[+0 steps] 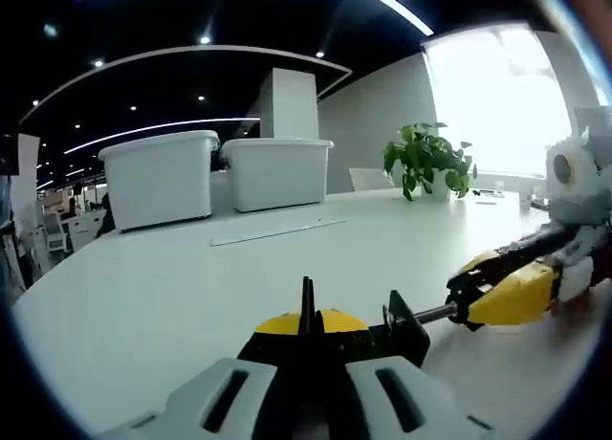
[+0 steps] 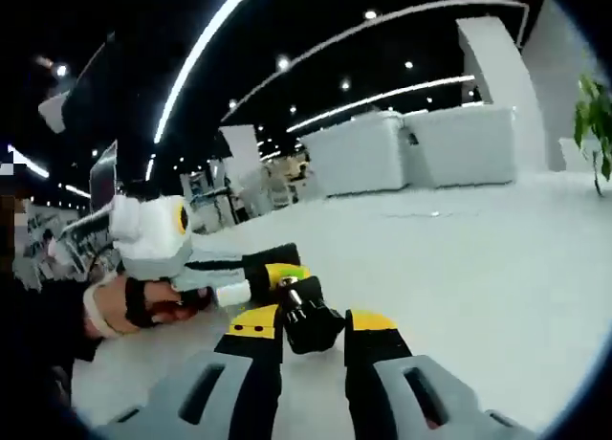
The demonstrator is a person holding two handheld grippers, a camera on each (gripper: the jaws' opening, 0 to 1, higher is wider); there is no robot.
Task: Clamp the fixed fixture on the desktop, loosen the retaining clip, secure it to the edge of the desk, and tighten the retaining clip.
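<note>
Black-and-yellow clamp fixture (image 1: pixel 330 337) low on white counter (image 1: pixel 172 287), 6 o'clock in left gripper view, left tool (image 1: pixel 308 387) shut tight on its body. Right tool (image 2: pixel 313 349) comes in from 3 o'clock, jaws pinching the fixture's knob (image 2: pixel 308 318). Two white bins (image 1: pixel 215 177) at 11 o'clock, potted plant (image 1: pixel 427 160) at 2 o'clock.

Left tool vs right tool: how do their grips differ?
The left tool is shut on the fixture's yellow-and-black body; the right tool is shut on its black screw handle. The left tool's jaws nearly meet; the right tool's stand wider apart. Both hold one fixture at the white table.
</note>
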